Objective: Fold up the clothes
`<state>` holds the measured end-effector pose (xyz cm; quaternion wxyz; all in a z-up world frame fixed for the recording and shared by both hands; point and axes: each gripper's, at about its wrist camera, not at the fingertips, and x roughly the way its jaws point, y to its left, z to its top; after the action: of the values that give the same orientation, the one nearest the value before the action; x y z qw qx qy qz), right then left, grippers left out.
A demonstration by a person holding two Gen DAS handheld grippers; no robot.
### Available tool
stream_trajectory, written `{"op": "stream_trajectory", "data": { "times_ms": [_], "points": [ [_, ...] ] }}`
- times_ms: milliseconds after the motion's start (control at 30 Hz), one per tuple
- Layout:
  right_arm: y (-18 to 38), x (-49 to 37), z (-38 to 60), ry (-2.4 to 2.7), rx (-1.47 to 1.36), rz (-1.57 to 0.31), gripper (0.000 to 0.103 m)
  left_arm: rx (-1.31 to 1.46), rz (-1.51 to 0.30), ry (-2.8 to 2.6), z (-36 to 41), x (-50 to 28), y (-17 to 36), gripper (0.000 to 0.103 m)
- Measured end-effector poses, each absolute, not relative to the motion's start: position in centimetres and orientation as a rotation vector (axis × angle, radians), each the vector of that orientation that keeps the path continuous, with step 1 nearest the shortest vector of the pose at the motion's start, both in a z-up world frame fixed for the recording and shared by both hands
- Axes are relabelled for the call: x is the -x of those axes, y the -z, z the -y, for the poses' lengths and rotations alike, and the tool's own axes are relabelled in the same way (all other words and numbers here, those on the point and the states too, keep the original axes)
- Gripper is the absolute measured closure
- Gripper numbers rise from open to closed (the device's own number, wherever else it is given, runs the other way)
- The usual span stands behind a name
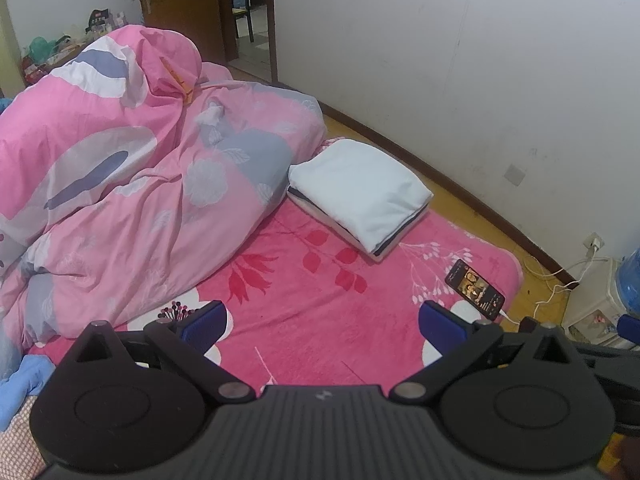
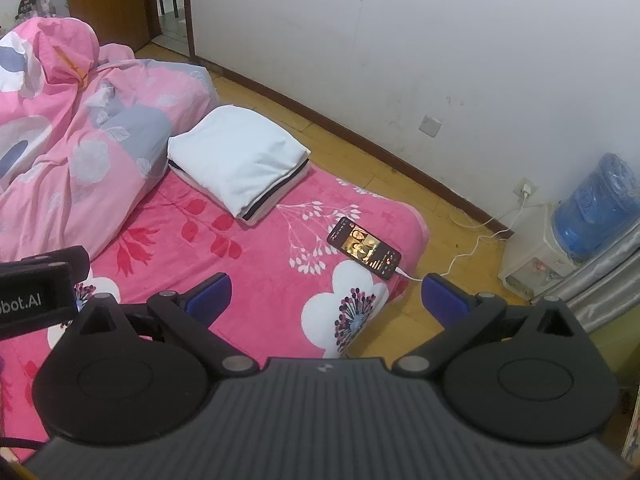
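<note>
— Grippers first: how do they stand?

— Left gripper [image 1: 322, 322] hangs over the pink blanket [image 1: 320, 320] with its blue fingers [image 1: 204, 320] spread wide apart and nothing between them. Right gripper [image 2: 326, 298] is the same, fingers [image 2: 444, 300] wide apart and empty, over the near corner of the blanket where it meets the wooden floor [image 2: 400, 184].

— And the clothes?

— One folded stack [image 1: 360, 192] lies on the blanket, well ahead of both grippers and touched by neither. A white piece is on top; dark and pale edges of other layers show beneath it along the near side.

— Which way does it run?

— From the left wrist view its long axis goes diagonally, from the far left down toward the near right, roughly in line with the wall [image 1: 480, 80] and its brown skirting. The layered open edges face the grippers; the rounded folded side faces the wall.

— What is around it?

— Its far left end sits just beside a heaped pink quilt [image 1: 140, 180] with grey and white flowers, which fills the left of the bed. A phone [image 2: 364, 248] with a lit screen lies on the blanket near the right edge, between the stack and the right gripper, with a white cable [image 2: 460, 256] running off across the floor to a wall socket [image 2: 526, 190]. A water dispenser [image 2: 560, 248] with a blue bottle stands by the wall on the right.
</note>
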<state>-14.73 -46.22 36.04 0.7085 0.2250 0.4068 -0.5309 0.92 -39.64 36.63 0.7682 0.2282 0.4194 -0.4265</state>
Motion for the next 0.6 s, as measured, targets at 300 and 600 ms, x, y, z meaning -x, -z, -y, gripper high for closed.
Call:
{"op": "stream_trajectory", "data": {
  "times_ms": [300,600],
  "points": [
    [-35.98,14.6,46.46,1.181,-0.493,-0.908,0.001,-0.496,-0.912,0.92,39.75,-1.05,-36.37,0.0],
    [-35.96,14.42,46.54,1.18,-0.486,-0.913,0.001,-0.496,-0.913,0.917,39.87,-1.17,-36.25,0.001]
  ]
}}
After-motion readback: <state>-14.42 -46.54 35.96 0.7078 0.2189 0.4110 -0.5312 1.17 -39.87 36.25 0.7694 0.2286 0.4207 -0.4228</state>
